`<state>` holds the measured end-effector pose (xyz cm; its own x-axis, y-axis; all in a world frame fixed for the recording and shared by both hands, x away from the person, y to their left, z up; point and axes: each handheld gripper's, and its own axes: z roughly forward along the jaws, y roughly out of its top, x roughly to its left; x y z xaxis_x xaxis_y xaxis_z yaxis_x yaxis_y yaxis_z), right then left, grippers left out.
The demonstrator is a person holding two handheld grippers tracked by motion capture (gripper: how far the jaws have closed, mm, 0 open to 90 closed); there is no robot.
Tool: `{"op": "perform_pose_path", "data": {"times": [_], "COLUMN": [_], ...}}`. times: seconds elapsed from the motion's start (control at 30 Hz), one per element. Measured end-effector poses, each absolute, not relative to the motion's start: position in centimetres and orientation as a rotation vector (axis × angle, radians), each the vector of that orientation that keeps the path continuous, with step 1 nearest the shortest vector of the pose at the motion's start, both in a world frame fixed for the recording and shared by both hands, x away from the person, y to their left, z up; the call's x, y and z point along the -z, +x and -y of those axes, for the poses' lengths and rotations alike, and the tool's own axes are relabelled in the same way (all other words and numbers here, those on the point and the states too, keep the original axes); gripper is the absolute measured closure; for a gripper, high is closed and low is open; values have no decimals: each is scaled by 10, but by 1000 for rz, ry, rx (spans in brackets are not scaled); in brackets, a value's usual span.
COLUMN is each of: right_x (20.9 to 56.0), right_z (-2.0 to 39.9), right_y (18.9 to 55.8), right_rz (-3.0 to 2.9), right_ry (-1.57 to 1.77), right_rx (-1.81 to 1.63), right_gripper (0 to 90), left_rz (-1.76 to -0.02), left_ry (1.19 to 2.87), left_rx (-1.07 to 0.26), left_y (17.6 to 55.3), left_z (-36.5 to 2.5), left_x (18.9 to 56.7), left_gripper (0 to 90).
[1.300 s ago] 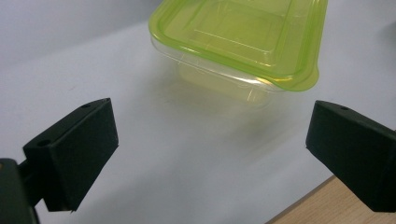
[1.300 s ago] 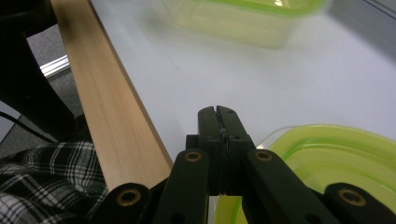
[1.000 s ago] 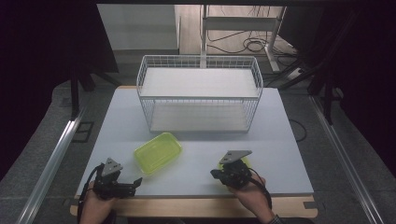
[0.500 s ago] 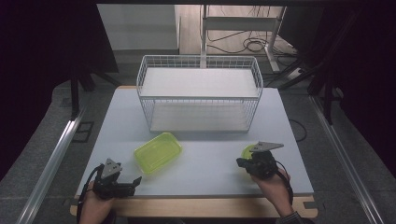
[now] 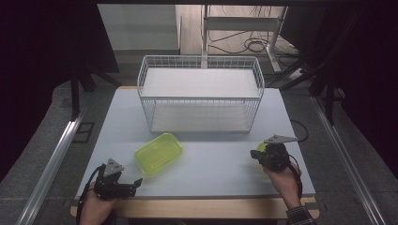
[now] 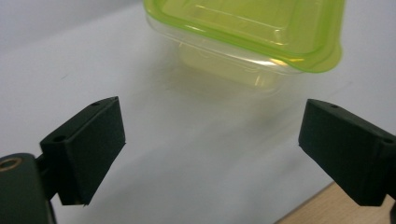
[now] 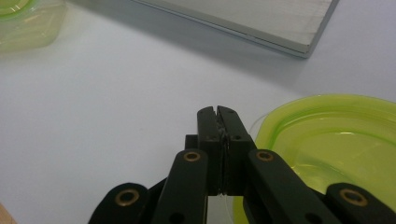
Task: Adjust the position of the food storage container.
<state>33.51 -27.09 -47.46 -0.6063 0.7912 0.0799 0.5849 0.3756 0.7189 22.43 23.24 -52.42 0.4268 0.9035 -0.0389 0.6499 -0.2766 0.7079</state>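
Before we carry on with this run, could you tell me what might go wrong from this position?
The right gripper is shut, possibly pinching the thin rim of the green lid; such a shallow hold could slip. That lid sits near the table's right edge and might slide off. The left gripper is open just short of the lidded container; pushing forward might shove the light container rather than grasp it.

Both grippers are black — the left gripper (image 5: pixel 136 182) and right gripper (image 5: pixel 254 154) each carry a grey three-cornered plate on top and trail a black cable. Brass-coloured rivets stud the linkages; a dark wristband circles the right wrist.
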Motion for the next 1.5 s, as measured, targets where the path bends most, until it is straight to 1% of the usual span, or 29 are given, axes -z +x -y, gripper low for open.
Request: {"op": "perform_pose_path", "data": {"times": [0.03,0.07,0.13,0.17,0.23,0.33,0.4,0.43,0.5,0.6,0.8,0.9,0.93,1.17,1.33,1.5], "right_x": [474,474,472,472,472,473,473,472,473,476,483,486,489,502,510,514], "right_z": [270,268,264,261,259,254,249,246,237,221,180,170,162,153,147,141], "right_y": [334,333,331,331,329,328,328,327,328,331,344,348,353,367,377,381], "right_rz": [-2364,-2371,-2378,-2382,-2388,-2401,-2413,-2420,-2439,-2481,-2549,-2559,-2569,-2576,-2589,-2600], "right_ry": [1206,1190,1163,1152,1139,1132,1115,1108,1092,1049,938,930,924,959,981,981], "right_rx": [-1063,-1069,-1079,-1083,-1088,-1108,-1120,-1130,-1146,-1141,-1148,-1157,-1153,-1149,-1164,-1165], "right_gripper": [882,882,882,882,881,882,884,885,887,887,886,886,885,878,874,866], "left_rz": [-1316,-1320,-1331,-1338,-1363,-1393,-1395,-1393,-1391,-1408,-1409,-1403,-1394,-1361,-1303,-1233], "left_ry": [2028,2027,2020,2011,1972,1957,1943,1945,1933,1913,1936,1951,1976,1992,2005,2028], "left_rx": [-498,-505,-511,-510,-475,-445,-424,-430,-443,-419,-391,-389,-396,-378,-348,-306], "left_y": [225,226,228,229,236,246,247,246,244,249,271,278,285,306,325,332], "left_z": [-233,-234,-238,-240,-246,-252,-253,-252,-252,-254,-248,-243,-237,-222,-200,-179], "left_x": [524,524,522,522,522,525,525,524,522,525,531,532,533,533,533,534], "left_gripper": [79,106,248,356,531,772,865,884,897,897,893,891,891,888,884,875]}}
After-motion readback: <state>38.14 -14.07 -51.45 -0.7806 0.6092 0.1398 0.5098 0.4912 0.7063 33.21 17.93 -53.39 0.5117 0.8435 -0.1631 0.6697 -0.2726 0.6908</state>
